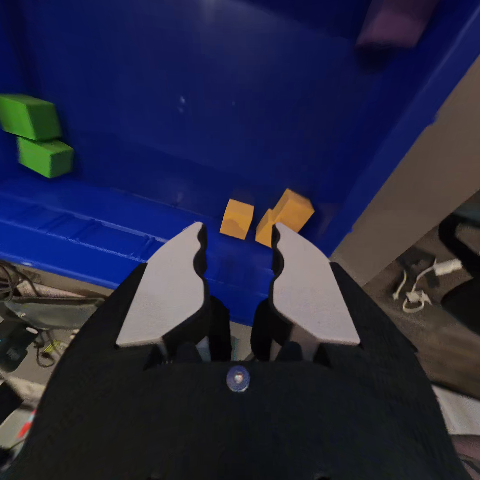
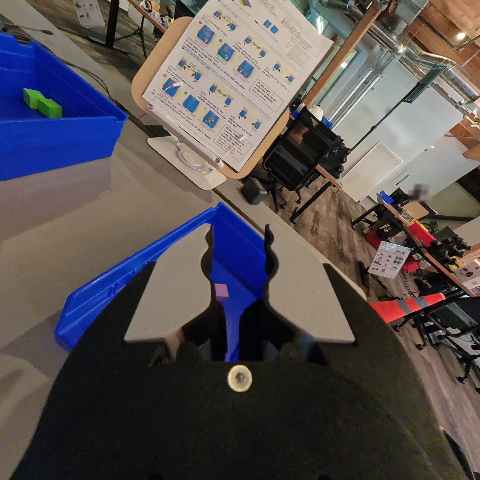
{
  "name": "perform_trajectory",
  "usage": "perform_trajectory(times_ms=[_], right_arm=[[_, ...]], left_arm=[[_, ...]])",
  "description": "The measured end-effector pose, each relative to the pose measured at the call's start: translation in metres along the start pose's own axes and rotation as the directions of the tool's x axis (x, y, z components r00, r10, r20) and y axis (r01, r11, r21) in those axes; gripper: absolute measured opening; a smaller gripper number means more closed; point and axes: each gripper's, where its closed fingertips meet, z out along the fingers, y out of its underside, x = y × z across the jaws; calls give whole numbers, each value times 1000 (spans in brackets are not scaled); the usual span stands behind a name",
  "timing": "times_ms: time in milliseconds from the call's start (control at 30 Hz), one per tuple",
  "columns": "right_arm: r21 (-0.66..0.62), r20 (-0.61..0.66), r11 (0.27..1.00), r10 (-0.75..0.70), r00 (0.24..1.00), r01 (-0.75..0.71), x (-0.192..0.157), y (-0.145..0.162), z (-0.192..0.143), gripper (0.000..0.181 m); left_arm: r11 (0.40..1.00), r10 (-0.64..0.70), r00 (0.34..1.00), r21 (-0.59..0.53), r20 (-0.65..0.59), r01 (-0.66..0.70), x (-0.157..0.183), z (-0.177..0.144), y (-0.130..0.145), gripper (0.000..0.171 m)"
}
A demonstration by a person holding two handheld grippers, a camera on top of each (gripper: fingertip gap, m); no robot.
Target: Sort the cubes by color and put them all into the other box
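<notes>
In the left wrist view my left gripper is open and empty, its tips over the near rim of a blue bin. Just beyond the tips, in the bin's near right corner, lie orange cubes, one to the left and a pair close together by the right fingertip. Two green cubes sit together at the bin's left, and a purple cube at the far right. In the right wrist view my right gripper is open and empty above a second blue bin, with a purple cube on its floor between the fingers.
The first bin with its green cubes also shows at the left of the right wrist view on the grey table. An instruction sheet on a stand is behind. Cables lie on the floor; chairs, desks and an orange cone stand to the right.
</notes>
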Motion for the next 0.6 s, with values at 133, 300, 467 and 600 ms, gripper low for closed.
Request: perform_trajectory(times_ms=[133,300,467,600], right_arm=[[13,-7,1000,0,1000,0,2,-3,-3,36],[21,-9,1000,6,1000,-6,3,-5,-5,37],[20,-13,1000,-1,1000,1,3,-4,-5,37],[24,-22,1000,-1,1000,1,5,-5,-7,36]], left_arm=[[984,55,998,-171,-11,-56,-5,21,20,51],[966,56,998,-250,-20,-60,-9,30,24,51],[934,91,996,-347,12,-81,-12,38,26,52],[914,122,992,-389,-13,-118,-7,52,27,52]])
